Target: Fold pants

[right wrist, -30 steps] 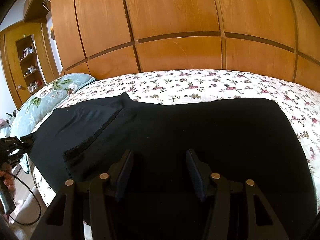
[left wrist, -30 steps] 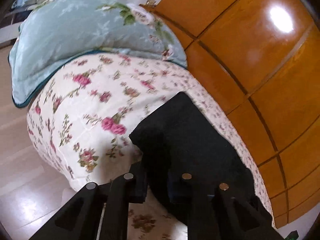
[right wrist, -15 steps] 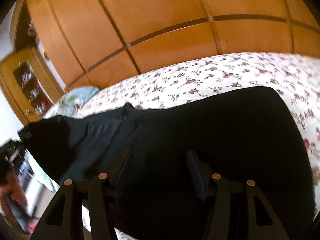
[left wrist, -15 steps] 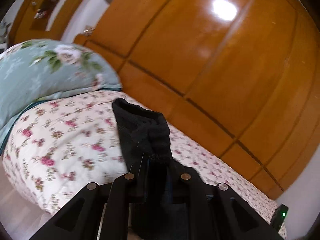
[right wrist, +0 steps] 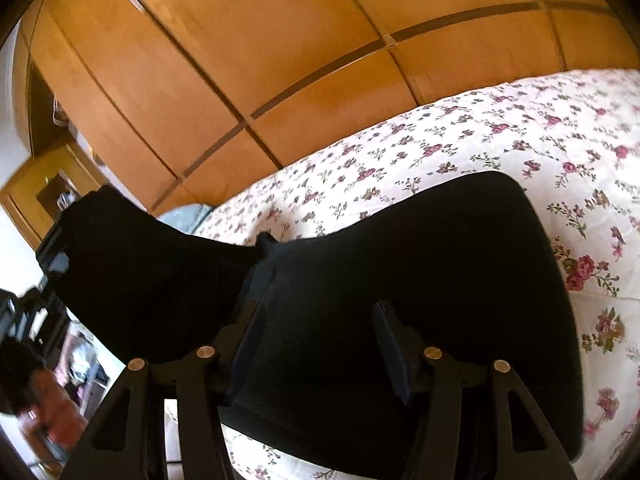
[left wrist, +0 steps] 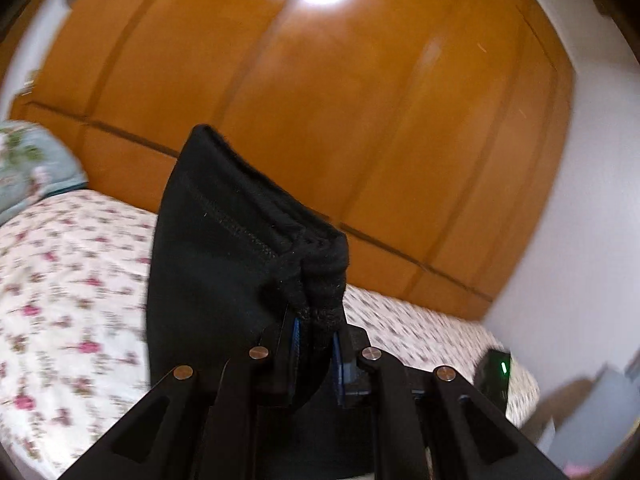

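The black pants (right wrist: 420, 260) lie spread across the flowered bed (right wrist: 520, 128). Their left end rises off the sheet, up to my left gripper (right wrist: 52, 252) at the left edge of the right wrist view. In the left wrist view, that left gripper (left wrist: 316, 320) is shut on the bunched, stitched end of the pants (left wrist: 224, 260), which stands up in front of the camera. My right gripper (right wrist: 316, 320) hovers over the middle of the pants. Its fingers stand apart, with black cloth behind them and no pad visibly pressing on it.
Wooden wardrobe doors (left wrist: 320, 120) run along the far side of the bed (left wrist: 60, 280). A pale blue flowered pillow (left wrist: 24, 168) lies at its left end. A black device with a green light (left wrist: 494, 376) shows low on the right. A person's arm (right wrist: 44, 408) is at lower left.
My left gripper has risen and swung across the bed, lifting the pants' end off the sheet and rolling as it went. The right gripper has tilted and shifted a little, still over the pants.
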`<act>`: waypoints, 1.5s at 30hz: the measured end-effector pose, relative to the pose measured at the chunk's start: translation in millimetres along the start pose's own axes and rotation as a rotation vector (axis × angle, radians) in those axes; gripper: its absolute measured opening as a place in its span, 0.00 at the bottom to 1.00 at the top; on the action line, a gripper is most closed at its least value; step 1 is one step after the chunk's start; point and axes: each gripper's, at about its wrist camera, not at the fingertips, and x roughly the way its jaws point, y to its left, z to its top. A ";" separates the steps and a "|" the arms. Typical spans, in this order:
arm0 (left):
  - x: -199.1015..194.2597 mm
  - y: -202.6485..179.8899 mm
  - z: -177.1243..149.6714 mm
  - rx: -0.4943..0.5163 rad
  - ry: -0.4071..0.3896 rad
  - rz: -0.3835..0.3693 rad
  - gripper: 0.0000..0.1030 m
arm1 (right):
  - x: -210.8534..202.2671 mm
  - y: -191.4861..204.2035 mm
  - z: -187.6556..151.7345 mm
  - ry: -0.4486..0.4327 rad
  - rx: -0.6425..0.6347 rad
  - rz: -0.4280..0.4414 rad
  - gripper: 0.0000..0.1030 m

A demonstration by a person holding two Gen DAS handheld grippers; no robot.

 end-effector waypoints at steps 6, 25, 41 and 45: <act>46.2 -34.2 -27.0 0.060 0.136 -0.121 0.12 | -21.3 -19.3 8.9 -0.065 0.066 0.065 0.58; 83.7 -59.7 -101.4 0.221 0.379 -0.175 0.35 | -7.1 -22.1 0.9 0.056 0.058 0.071 0.65; 56.6 86.6 -75.9 -0.081 0.270 0.355 0.48 | 25.9 -6.3 3.8 0.194 -0.025 -0.144 0.66; 59.3 92.6 -85.1 -0.118 0.255 0.346 0.52 | 33.2 -1.9 0.4 0.207 -0.072 -0.160 0.35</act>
